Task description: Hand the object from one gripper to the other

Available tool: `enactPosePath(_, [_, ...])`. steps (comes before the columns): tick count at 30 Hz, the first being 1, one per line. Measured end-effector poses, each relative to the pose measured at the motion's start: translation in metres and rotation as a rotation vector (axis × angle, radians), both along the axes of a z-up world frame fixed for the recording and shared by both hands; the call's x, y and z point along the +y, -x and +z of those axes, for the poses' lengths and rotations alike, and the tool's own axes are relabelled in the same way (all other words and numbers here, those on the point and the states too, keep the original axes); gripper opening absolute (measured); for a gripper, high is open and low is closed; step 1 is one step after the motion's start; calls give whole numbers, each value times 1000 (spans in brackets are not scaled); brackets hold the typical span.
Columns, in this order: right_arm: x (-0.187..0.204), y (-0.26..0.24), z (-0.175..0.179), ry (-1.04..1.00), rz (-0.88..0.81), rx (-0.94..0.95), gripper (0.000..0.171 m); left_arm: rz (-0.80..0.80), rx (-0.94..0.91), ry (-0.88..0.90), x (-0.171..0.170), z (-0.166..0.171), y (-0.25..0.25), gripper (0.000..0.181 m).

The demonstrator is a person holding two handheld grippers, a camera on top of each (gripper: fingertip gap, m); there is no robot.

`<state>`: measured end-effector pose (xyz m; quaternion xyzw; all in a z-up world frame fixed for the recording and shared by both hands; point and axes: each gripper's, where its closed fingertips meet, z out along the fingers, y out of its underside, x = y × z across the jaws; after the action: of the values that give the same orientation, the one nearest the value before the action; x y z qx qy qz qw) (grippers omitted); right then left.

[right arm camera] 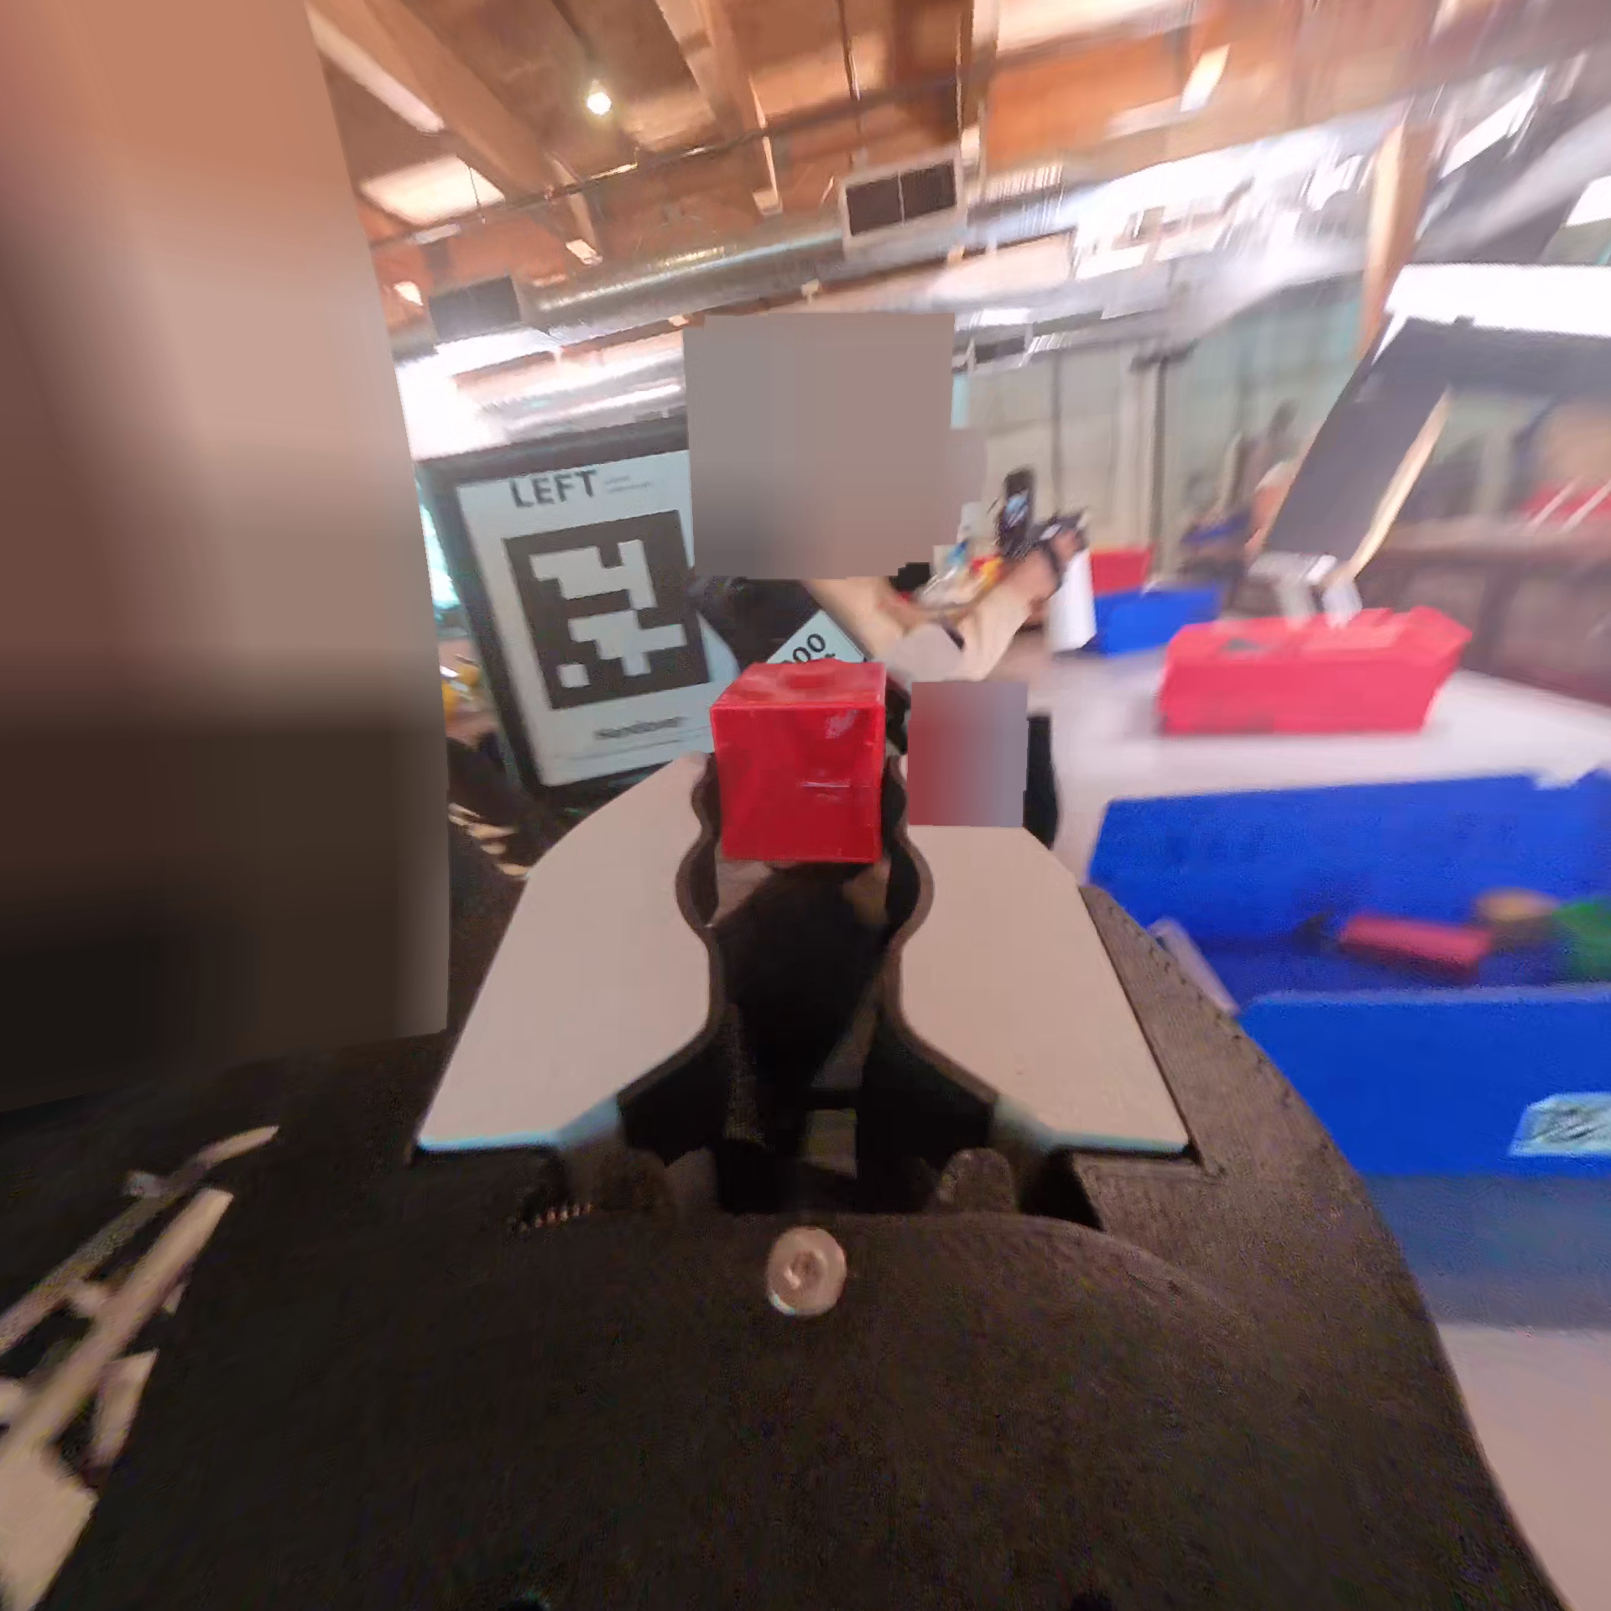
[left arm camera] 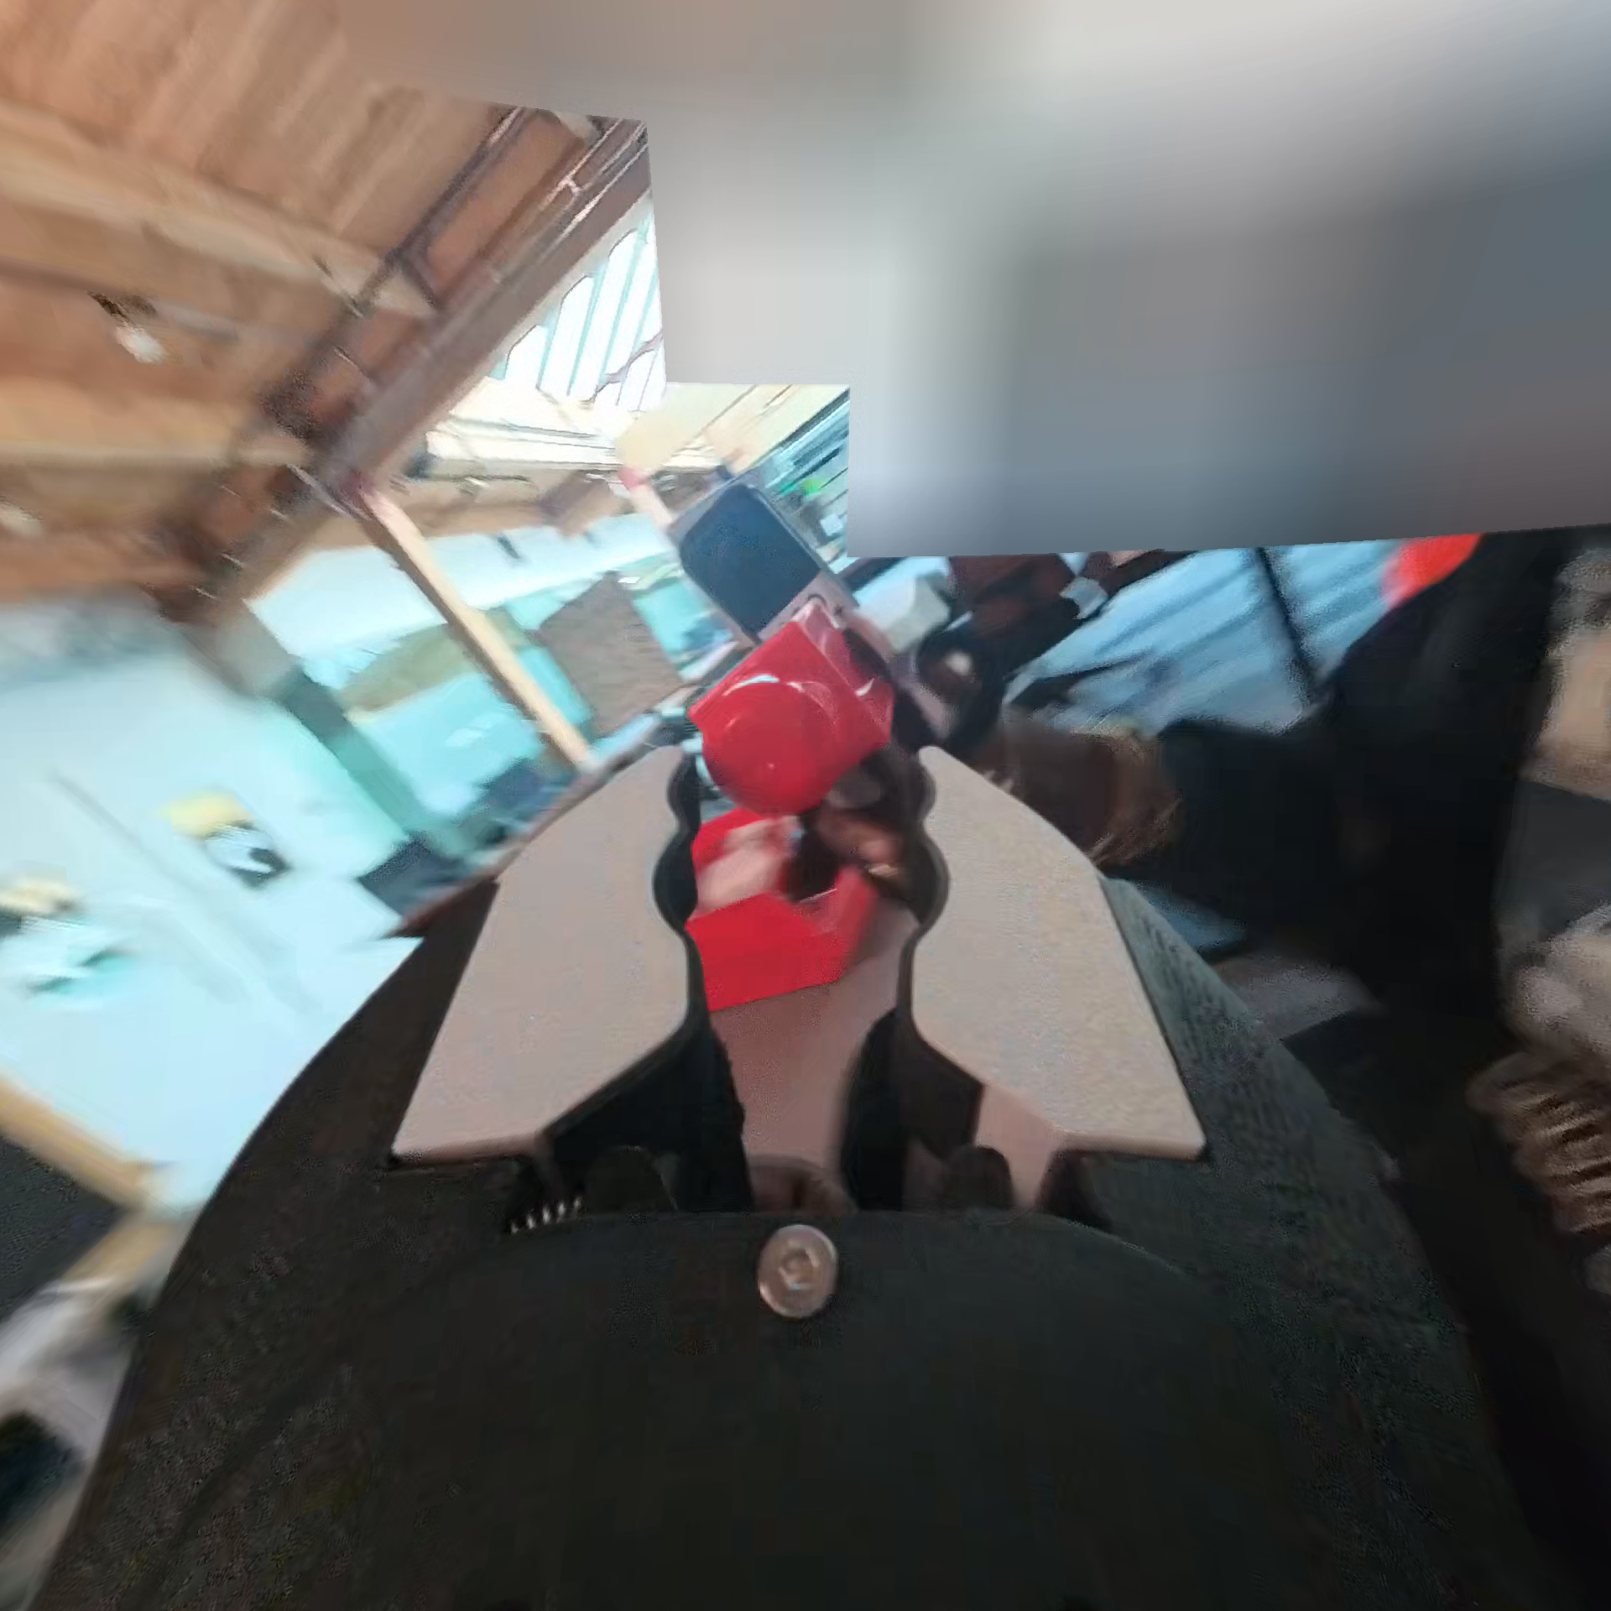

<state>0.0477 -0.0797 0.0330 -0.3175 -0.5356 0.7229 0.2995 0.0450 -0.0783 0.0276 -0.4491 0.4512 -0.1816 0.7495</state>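
Handover is at the point of exchange. The red block (right arm camera: 798,758) is off any surface, at the fingertips of the right gripper (right arm camera: 798,771). In the right wrist view both light-grey fingers (right arm camera: 610,959) press against its side faces and its stud faces up, so the right jaws are judged clenched on the block. Just behind it stands a black-and-white marker board (right arm camera: 601,610), which is probably mounted on the opposite tool. In the left wrist view the same red block (left arm camera: 785,706) lies at the tips of the left gripper (left arm camera: 798,767), stud turned toward the camera. A dark device (left arm camera: 750,567) sits close beyond it. Blur and a dark shape beside the block hide the contact on the far finger, so it cannot be told whether the left jaws are clamped or merely flanking the block. A second red patch (left arm camera: 767,941) shows lower between the left fingers. Whether it is a reflection or another part cannot be told. A red bin (right arm camera: 1308,671) and a blue bin (right arm camera: 1351,872) stand well apart from the exchange. The next move calls for a confirmed squeeze by the receiving gripper on two free faces before the giving one lets go. Releasing early risks a drop.
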Motion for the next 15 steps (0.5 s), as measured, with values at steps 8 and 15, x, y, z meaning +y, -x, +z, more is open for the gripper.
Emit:
enactPosePath(8, [-9,-5,-3,-380,-178,195,36,-256,-202,378,-4,1,-10,42])
enactPosePath(15, [-10,-3,-4,-311,-143,141,37,-223,-148,275,-6,0,-12,33])
